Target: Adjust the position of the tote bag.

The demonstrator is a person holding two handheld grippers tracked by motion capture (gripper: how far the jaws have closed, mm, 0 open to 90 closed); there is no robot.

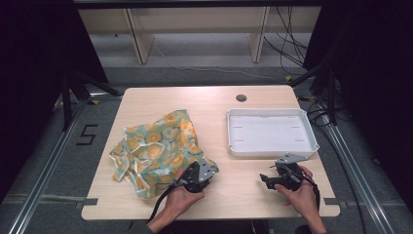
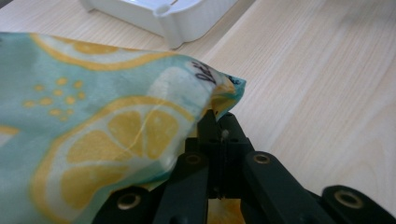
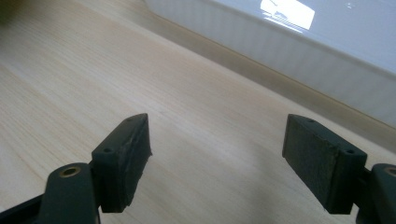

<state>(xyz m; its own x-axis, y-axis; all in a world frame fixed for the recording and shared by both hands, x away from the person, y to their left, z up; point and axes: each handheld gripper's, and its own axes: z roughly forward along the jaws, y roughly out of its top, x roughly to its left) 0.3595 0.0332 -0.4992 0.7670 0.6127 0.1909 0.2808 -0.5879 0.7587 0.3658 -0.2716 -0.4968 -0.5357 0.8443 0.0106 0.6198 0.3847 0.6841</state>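
The cloth (image 1: 158, 148), a thin fabric printed with lemon slices on pale green, lies crumpled on the left half of the wooden table (image 1: 234, 190), well apart from the white tray (image 1: 271, 132) that sits empty on the right half. It looks light, soft and limp, so it will probably drape and fold on itself when lifted rather than keep any shape; it seems neither fragile nor slippery, though a thin edge could slide out of a loose pinch. A corner or hemmed edge is the sensible place to hold it, and the left gripper (image 1: 197, 176) is at just such a spot: in the left gripper view its jaws are pressed together on the near corner of the cloth (image 2: 116, 135), beside some dark lettering that is cut off by a fold and cannot be read. The right gripper (image 1: 281, 179) hovers over bare wood just in front of the tray, its jaws spread wide with nothing between them. How many layers the left jaws have caught is hidden, perhaps more than one. The cloth's underside and the far folds of the heap cannot be made out.
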